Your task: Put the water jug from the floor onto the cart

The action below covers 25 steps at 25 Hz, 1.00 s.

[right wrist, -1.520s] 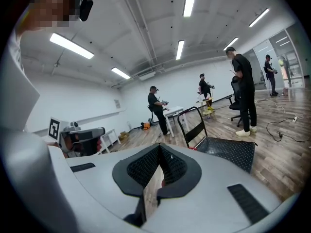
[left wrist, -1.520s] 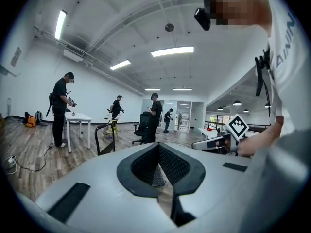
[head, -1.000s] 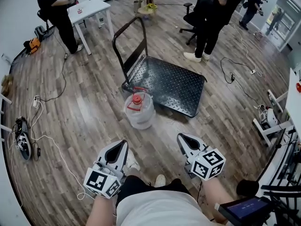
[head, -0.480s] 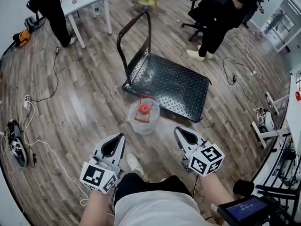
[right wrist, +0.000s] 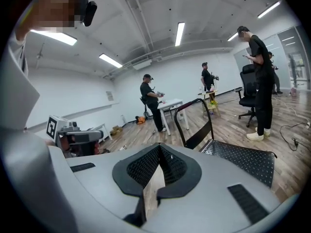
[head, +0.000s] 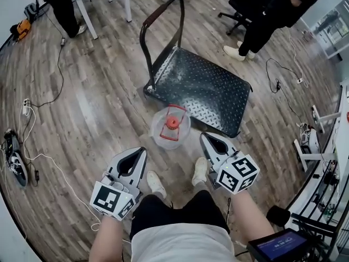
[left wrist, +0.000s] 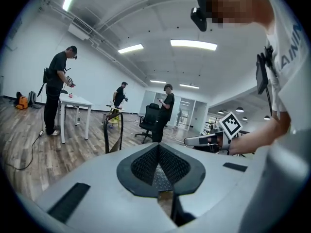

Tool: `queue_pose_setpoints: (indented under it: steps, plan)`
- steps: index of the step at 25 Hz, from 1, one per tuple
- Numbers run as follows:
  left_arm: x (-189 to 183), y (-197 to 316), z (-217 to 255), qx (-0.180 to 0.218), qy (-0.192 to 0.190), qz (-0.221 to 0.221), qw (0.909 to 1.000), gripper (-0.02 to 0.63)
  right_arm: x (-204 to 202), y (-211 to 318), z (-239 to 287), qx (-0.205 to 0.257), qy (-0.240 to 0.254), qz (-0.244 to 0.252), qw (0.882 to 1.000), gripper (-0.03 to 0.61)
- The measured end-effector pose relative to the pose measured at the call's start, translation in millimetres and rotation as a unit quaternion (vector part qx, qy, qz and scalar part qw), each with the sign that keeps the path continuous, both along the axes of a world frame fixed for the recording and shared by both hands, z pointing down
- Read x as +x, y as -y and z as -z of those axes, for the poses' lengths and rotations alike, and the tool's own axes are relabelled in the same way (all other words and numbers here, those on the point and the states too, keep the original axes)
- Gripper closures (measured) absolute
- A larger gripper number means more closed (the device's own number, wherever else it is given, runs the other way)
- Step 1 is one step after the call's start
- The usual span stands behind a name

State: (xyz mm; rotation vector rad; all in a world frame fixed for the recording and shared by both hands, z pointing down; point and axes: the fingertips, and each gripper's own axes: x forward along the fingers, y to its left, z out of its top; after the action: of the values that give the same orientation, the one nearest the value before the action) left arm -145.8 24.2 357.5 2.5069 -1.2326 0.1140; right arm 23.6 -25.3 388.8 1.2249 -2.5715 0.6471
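**A:** While the person is standing over the water jug (head: 170, 129), how are the two tools sitting?

**B:** The left tool (head: 142, 153) is keeping its jaws together, tips meeting, with nothing between them. The right tool (head: 205, 137) is doing the same: pads pressed tip to tip and gripping nothing.

**A:** Is either one touching the jug?

**B:** No. Both are hovering at its near side, one to the left and one to the right, and each is standing apart from it. The right tool is reaching closer than the left.

**A:** And the jug itself?

**B:** It is standing upright on the floor (head: 98, 108), its red cap facing up. It is sitting just beside the near edge of the cart (head: 212, 86), not on the deck.

**A:** What is the cart showing?

**B:** A dark studded deck is lying flat and bare, and the handle (head: 158, 21) is rising at its far left end.

**A:** What about the room?

**B:** Wood planks are running across the floor, and cables (head: 32, 157) are trailing along the left side. The person's pale shoes (head: 154, 183) are pointing toward the jug. In the left gripper view a white counter (left wrist: 73, 101) is standing with someone in black beside it. An office chair (left wrist: 148, 120) is sitting farther back near another person, and ceiling lights (left wrist: 193, 44) are glowing overhead.
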Motion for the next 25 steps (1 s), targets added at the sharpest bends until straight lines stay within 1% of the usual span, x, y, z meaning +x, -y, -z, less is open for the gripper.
queue_pose_setpoints:
  steps: [3,4,6,7,8,11,15,19,22,25]
  plan:
    - [3,4,-19,-0.014,-0.002,0.019,0.9997,0.615,-1,11,-25,-0.011,-0.007,0.027,1.000,0.583]
    - [4,5,-27,-0.019,-0.002,0.027,0.9994,0.615,-2,14,-34,-0.016,-0.005,0.038,0.999,0.539]
    - [6,7,-41,-0.031,-0.004,0.047,0.9984,0.615,-4,21,-50,-0.027,-0.001,0.060,0.998,0.507]
    - [6,8,-47,-0.037,-0.005,0.058,0.9976,0.615,-5,25,-59,-0.032,-0.001,0.071,0.997,0.462]
    - [8,10,-54,-0.043,-0.006,0.066,0.9969,0.615,-5,29,-68,-0.038,-0.003,0.080,0.996,0.431]
    - [12,15,-74,-0.055,-0.005,0.078,0.9954,0.615,-6,41,-99,-0.057,-0.017,0.100,0.993,0.368]
    - [13,25,-100,-0.065,-0.003,0.090,0.9938,0.615,-10,52,-141,-0.080,-0.043,0.129,0.987,0.339]
    - [9,34,-124,-0.072,-0.001,0.099,0.9925,0.615,-19,61,-185,-0.097,-0.067,0.149,0.982,0.309]
    - [5,38,-139,-0.077,0.000,0.101,0.9919,0.615,-28,67,-212,-0.102,-0.087,0.161,0.978,0.298]
    - [1,40,-154,-0.083,0.001,0.100,0.9915,0.615,-35,71,-239,-0.101,-0.117,0.176,0.972,0.289]
